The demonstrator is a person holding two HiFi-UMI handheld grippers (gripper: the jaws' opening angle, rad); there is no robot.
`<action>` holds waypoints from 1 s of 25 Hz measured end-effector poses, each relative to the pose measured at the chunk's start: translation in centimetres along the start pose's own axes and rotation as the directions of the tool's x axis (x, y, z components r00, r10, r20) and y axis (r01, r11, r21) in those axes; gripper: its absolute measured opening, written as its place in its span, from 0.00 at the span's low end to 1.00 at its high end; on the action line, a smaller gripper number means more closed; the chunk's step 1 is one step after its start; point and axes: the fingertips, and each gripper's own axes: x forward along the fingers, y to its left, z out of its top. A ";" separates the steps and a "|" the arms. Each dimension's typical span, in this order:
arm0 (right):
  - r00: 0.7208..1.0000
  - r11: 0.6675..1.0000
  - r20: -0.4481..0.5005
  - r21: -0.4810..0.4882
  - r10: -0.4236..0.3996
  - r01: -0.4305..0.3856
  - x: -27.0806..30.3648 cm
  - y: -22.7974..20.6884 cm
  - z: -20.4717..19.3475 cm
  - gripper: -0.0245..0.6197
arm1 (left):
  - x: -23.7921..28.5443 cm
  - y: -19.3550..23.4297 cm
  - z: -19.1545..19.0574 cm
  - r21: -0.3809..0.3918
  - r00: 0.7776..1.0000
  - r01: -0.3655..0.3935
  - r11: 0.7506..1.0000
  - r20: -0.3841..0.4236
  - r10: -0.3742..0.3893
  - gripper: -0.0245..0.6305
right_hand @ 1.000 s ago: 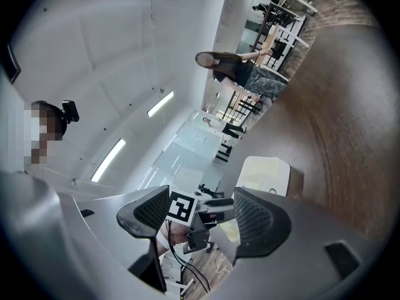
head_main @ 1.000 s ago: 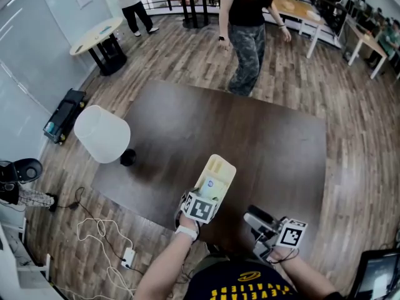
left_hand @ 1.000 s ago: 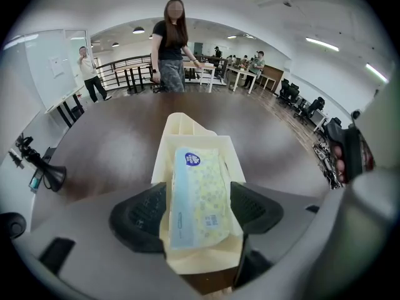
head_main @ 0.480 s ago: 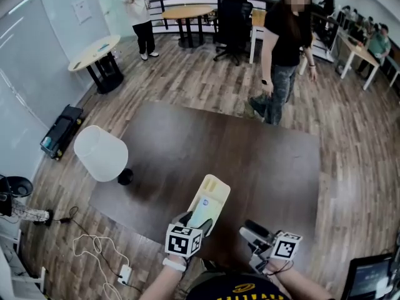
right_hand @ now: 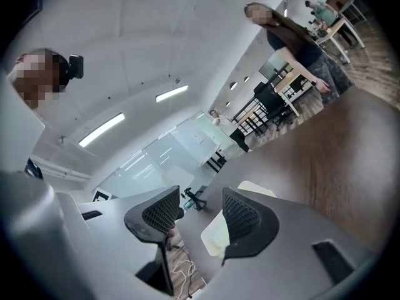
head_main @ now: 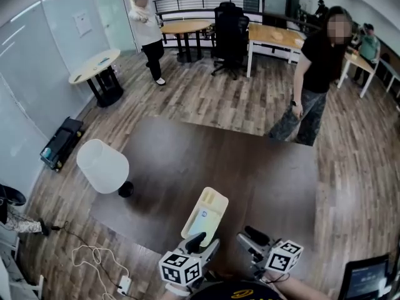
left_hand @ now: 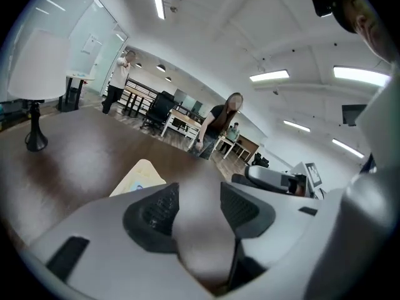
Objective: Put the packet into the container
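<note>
Packet sits in container on counter.
Left hand-held gripper at its 6 o'clock, right hand-held gripper at 4; jaws just narrowed, spread, empty.

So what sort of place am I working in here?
Most likely an open-plan office or lab: desks and a black office chair at the back, glass partition walls on the left, and people standing about on the wood-plank floor.

The packet lies inside the cream container on the dark table
</note>
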 end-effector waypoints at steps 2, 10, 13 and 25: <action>1.000 0.999 0.003 -0.034 0.003 -0.003 -0.2 0.9 0.6 0.30 | -0.4 -1.4 0.2 -0.008 0.999 0.028 1.000 0.020 -0.028 0.32; 1.000 0.991 -0.007 -0.132 0.020 -0.021 -0.5 4.1 1.4 0.05 | -2.1 -5.4 1.6 -0.027 0.985 0.108 0.994 0.138 -0.103 0.13; 1.000 0.985 -0.014 -0.172 0.019 -0.021 -0.3 5.4 1.7 0.05 | -2.8 -5.9 1.8 0.005 0.982 0.119 0.993 0.147 -0.118 0.04; 1.000 0.947 -0.021 -0.322 -0.022 0.014 -0.3 6.5 1.7 0.05 | -1.8 -6.6 1.8 0.038 0.981 0.151 0.988 0.119 -0.154 0.04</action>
